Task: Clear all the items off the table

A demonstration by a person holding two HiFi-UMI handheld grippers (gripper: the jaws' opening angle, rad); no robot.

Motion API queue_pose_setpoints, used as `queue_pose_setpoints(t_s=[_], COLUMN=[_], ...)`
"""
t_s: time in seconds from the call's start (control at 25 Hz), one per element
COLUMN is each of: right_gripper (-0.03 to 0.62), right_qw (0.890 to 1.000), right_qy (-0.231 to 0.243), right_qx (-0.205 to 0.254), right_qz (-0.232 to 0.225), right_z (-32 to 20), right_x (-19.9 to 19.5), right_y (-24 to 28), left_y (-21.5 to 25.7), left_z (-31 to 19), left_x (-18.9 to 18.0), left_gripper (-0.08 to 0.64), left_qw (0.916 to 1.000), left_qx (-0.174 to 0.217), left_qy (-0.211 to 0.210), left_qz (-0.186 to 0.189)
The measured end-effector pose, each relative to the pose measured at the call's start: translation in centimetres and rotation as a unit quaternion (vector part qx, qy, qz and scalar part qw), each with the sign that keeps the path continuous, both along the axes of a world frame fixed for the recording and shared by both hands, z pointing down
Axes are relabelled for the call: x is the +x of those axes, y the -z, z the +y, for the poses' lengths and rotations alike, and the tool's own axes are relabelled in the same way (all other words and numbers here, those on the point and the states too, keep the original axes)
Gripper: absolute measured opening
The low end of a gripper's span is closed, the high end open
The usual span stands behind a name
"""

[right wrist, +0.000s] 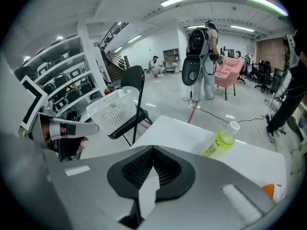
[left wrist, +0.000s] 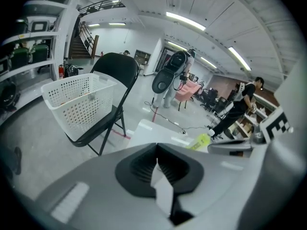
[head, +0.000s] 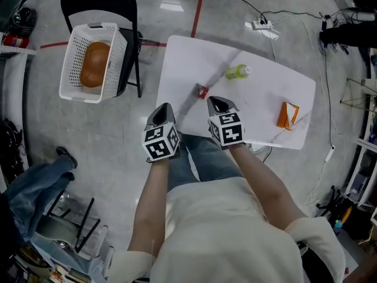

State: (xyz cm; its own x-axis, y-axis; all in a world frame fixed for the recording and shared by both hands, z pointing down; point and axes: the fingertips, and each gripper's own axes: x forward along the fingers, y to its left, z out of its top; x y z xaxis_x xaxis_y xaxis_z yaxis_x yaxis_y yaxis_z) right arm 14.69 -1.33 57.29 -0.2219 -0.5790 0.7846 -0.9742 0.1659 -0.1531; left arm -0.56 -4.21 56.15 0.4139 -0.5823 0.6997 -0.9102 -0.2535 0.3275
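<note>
In the head view, a green bottle (head: 238, 71), a small red item (head: 202, 91) and an orange carton (head: 287, 115) lie on the white table (head: 265, 96). The left gripper (head: 163, 109) and right gripper (head: 215, 102) hover at its near edge. In the left gripper view, the jaws are closed and empty. The right gripper view shows the same; unopened, they could knock the bottle rolling.

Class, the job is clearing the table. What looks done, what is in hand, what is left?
Done: a round brown thing lies in the basket. In hand: nothing; left gripper and right gripper are shut and empty near the table's edge. Left: green bottle, small red thing and orange carton, all on the table.
</note>
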Motion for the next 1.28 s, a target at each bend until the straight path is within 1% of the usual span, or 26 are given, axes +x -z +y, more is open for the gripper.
queue_pose_setpoints(t_s=[0.2, 0.36, 0.52, 0.72, 0.92, 1.12, 1.28], right_gripper=[0.000, 0.052, 0.107, 0.149, 0.173, 0.193, 0.210], right_qw=[1.000, 0.999, 0.997, 0.995, 0.992, 0.990, 0.989], right_qy=[0.007, 0.029, 0.056, 0.058, 0.071, 0.077, 0.080], right_qx=[-0.025, -0.042, -0.053, -0.078, -0.099, -0.112, -0.115], right_qz=[0.009, 0.003, 0.017, 0.023, 0.036, 0.038, 0.044], right_z=[0.9, 0.9, 0.6, -0.4, -1.0, -1.7, -2.4], right_x=[1.9, 1.4, 1.4, 1.4, 1.4, 1.2, 0.9], right_y=[-4.2, -7.6, -11.1, -15.6, -19.7, -21.8, -22.8], left_y=[-3.9, -7.1, -9.2, -12.1, -14.0, -15.8, -17.2], left_z=[1.2, 2.1, 2.2, 1.7, 1.0, 0.5, 0.1], left_x=[1.5, 1.8, 2.0, 2.7, 3.4, 3.6, 3.6], left_gripper=[0.008, 0.009, 0.009, 0.009, 0.009, 0.009, 0.009], left_qw=[0.9997, 0.9988, 0.9983, 0.9974, 0.9973, 0.9967, 0.9961], left_qx=[-0.014, -0.035, -0.045, -0.055, -0.061, -0.071, -0.078], left_qy=[-0.015, -0.018, -0.012, -0.024, -0.025, -0.023, -0.026], left_qz=[-0.017, -0.031, -0.035, -0.040, -0.032, -0.030, -0.034])
